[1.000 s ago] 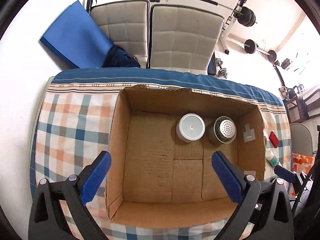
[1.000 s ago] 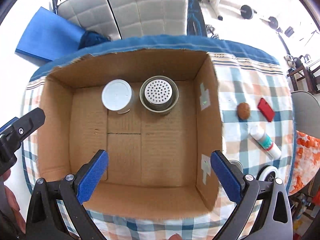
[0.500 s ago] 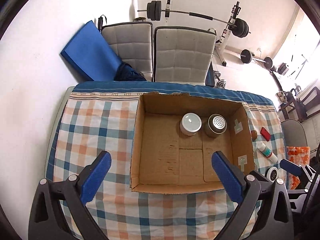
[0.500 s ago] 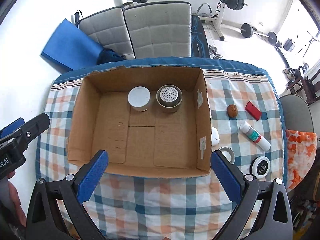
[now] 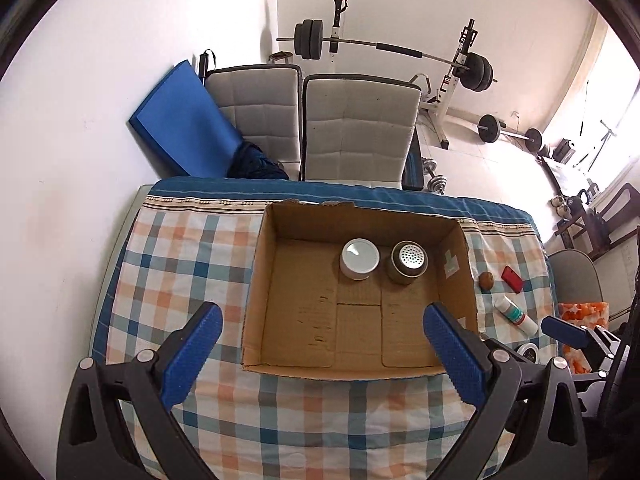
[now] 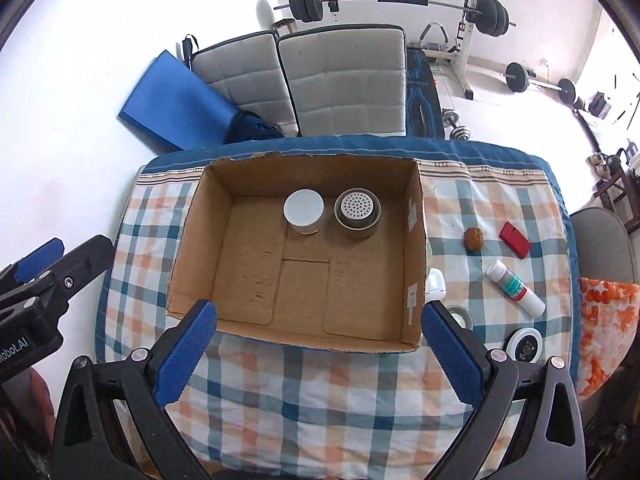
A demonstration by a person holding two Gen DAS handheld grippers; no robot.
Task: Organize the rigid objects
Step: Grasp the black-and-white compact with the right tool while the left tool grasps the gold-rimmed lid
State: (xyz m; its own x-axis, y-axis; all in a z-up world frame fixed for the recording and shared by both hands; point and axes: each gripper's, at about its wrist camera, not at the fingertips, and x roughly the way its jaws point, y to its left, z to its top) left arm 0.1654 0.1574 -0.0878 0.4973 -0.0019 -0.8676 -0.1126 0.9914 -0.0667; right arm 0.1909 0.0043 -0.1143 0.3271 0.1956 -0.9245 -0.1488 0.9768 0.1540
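Note:
An open cardboard box (image 5: 256, 280) (image 6: 192, 248) sits on the checked tablecloth. Inside it, at the back, stand a white-lidded jar (image 5: 359, 258) (image 6: 303, 210) and a metal shaker with a perforated top (image 5: 407, 261) (image 6: 357, 208). Right of the box lie a brown nut (image 6: 474, 237), a red block (image 6: 515, 239), a white tube (image 6: 515, 287), a white item (image 6: 434, 282), a tape roll (image 6: 460, 316) and a black-faced round tin (image 6: 524, 343). My left gripper (image 5: 320, 344) and right gripper (image 6: 316, 342) both hang high above the box's near edge, open and empty.
The tablecloth (image 6: 304, 392) shows bare in front of and left of the box. Two grey padded chairs (image 5: 312, 120) and a blue mat (image 5: 184, 120) stand behind the table. Weight equipment (image 5: 384, 52) fills the back of the room. An orange patterned cloth (image 6: 604, 328) lies at the right.
Both grippers have risen and pulled back from just over the box, so the whole table now shows. Both stayed open; nothing in the box moved.

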